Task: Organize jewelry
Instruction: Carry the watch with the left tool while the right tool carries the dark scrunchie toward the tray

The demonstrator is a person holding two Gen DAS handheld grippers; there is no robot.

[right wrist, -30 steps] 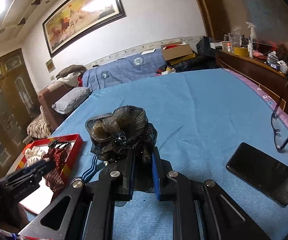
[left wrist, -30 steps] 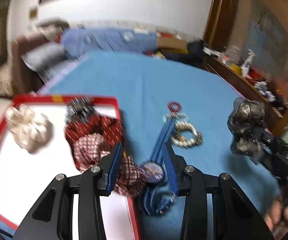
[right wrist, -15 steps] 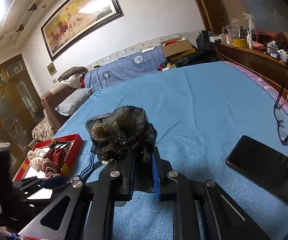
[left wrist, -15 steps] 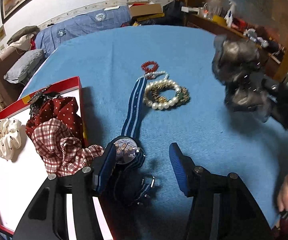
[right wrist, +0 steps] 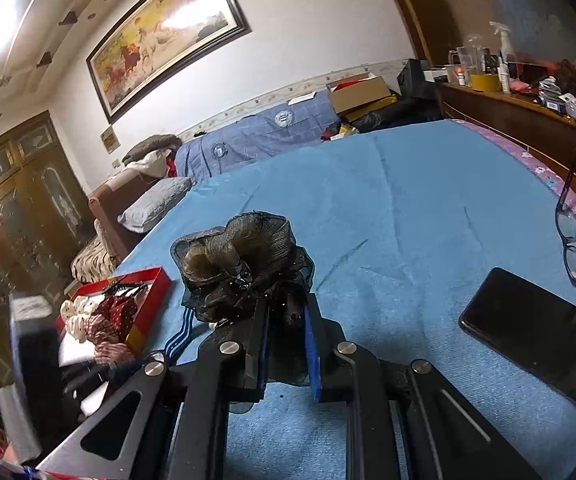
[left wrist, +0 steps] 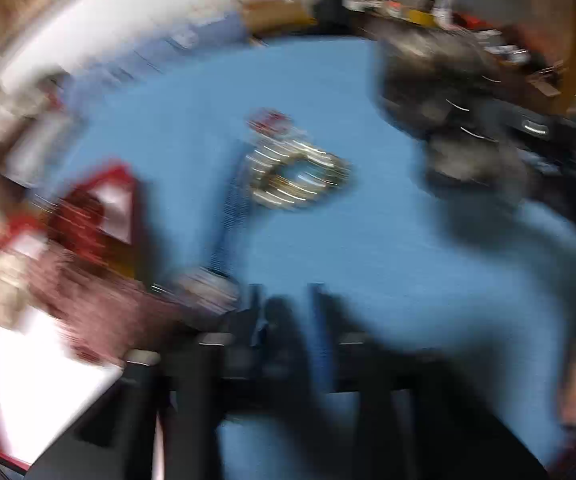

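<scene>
The left wrist view is badly blurred. My left gripper [left wrist: 288,308] points down at the blue cloth with its jaws drawn together. A dark strap end of the blue striped watch [left wrist: 207,284] lies between them, and the watch face sits just left of the fingers. Beyond lie a pearl bracelet [left wrist: 296,176] and a small red ring [left wrist: 271,120]. The red tray [left wrist: 119,176] holding scrunchies is at the left. My right gripper [right wrist: 285,344] is shut on a black and brown lace scrunchie [right wrist: 239,264], held above the cloth.
A black phone [right wrist: 536,336] and a pair of glasses [right wrist: 572,240] lie on the cloth at the right. The red tray [right wrist: 155,292] sits near the bed's left edge. A cluttered wooden shelf runs along the right side.
My left gripper moved from the tray's edge over to the watch, opened wide, then closed by the watch face. The right gripper with the black scrunchie stayed still.
</scene>
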